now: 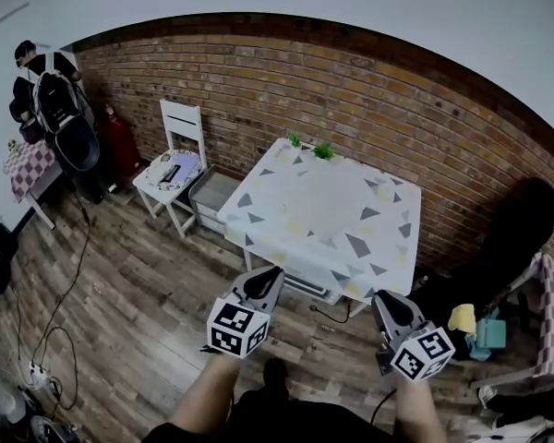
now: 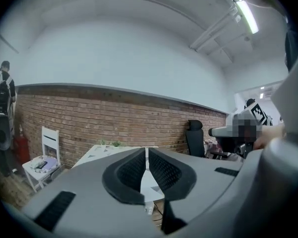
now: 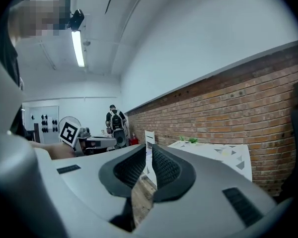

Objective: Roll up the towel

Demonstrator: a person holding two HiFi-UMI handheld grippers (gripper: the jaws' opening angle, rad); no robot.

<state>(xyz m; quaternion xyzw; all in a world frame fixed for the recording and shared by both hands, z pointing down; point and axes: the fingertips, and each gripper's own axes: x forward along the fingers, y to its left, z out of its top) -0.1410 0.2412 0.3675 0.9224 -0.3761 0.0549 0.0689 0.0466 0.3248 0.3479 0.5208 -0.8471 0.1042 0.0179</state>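
A square table draped in a white cloth printed with grey triangles stands against the red brick wall. This is the only cloth lying spread out; whether it is the towel I cannot tell. Two small green plants sit at the table's far edge.

Short of the table's near edge, the left gripper has its jaws pressed together on nothing. The right gripper has a narrow gap between its jaws, also empty. Both are held clear of the table.

A black cable lies on the wooden floor by the table's near foot. Left of the table are a grey box and a white wooden chair, and to its right a black office chair.
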